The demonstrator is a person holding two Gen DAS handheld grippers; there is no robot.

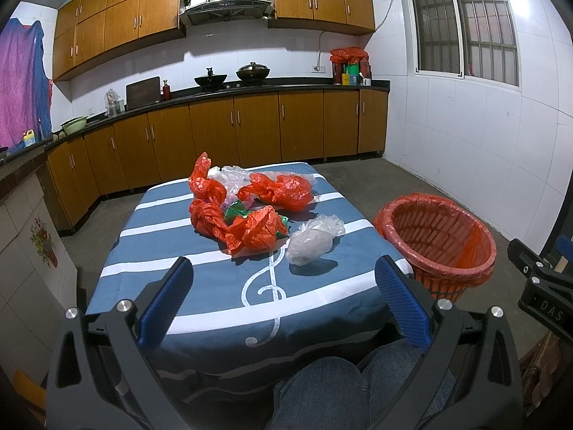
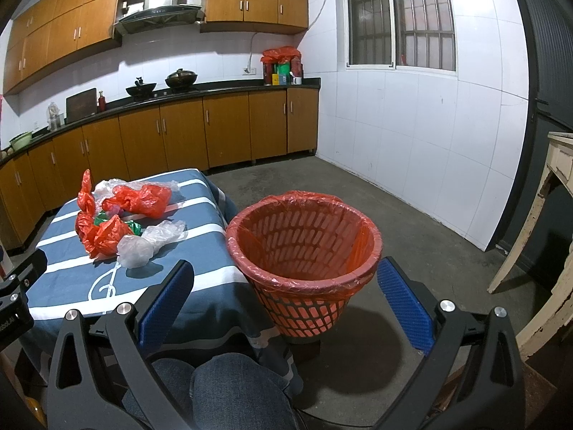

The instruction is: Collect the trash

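There's the trash: a heap of crumpled orange plastic bags in the middle of the blue cloth-covered table with white stripes and a treble clef, scraps of shiny green wrapper tucked among them, clear film at the pile's twelve o'clock. Just off the heap at its four o'clock lies a balled-up clear plastic bag, nearest of the lot. At the table's three o'clock stands the red mesh basket lined with an orange bag, down on the floor, nothing visible inside. Nothing collected yet by the look of it. My call: take that clear ball first, close on its thick middle rather than the loose tail, then carry it right over the basket rim before letting go. Left gripper hangs short of the pile, blue pads spread wide, holding nothing. Right gripper spread just as wide, empty, pointed at the basket, touching nothing
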